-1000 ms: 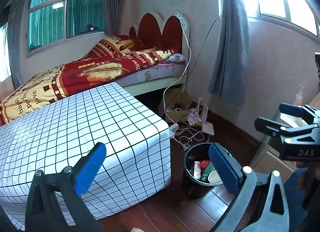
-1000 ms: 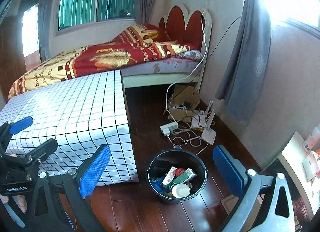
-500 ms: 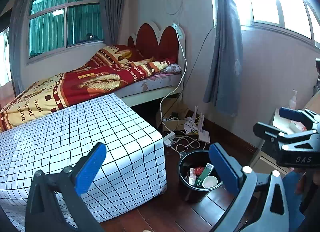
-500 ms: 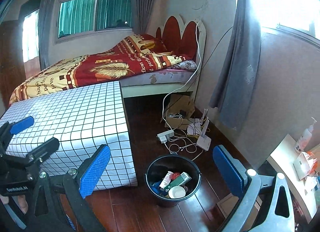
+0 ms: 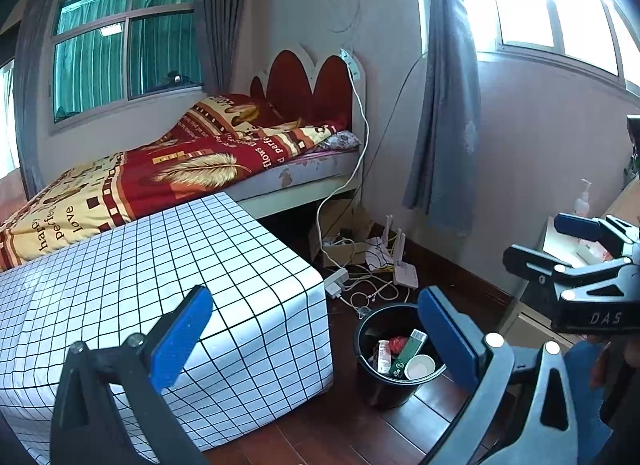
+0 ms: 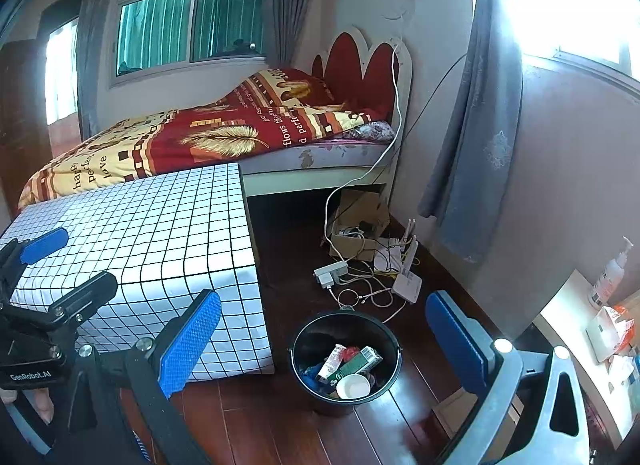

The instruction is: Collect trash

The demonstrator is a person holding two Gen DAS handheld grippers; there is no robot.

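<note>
The black trash bucket [image 6: 346, 361] stands on the wooden floor [image 6: 288, 425], just off the near corner of the table [image 6: 152, 233] with the checked cloth, and it lies below and ahead of both my tongs. In the right wrist view it sits between my two blue pads, nearer the right one; in the left wrist view it sits low and right, partly hidden behind my right-hand pad.

My right tongs [image 6: 324, 339] are spread wide, holding nothing and touching nothing. My left tongs [image 5: 316, 339] are likewise spread wide and empty, hanging above the floor beside the table's corner.

Inside the one bucket I count four clear pieces: one white paper cup [image 6: 353, 386], one green carton [image 6: 354, 365], one white tube [image 6: 332, 361] and one red scrap [image 6: 352, 353]; something blue lies beneath them, which I cannot make out.

Beyond the bucket, a tangle of cables [image 6: 360, 289] lies on the floor with one white power strip [image 6: 330, 269] and one white router [image 6: 406, 285], near a cardboard box [image 6: 358, 225] at the foot of the bed [image 6: 224, 133].
</note>
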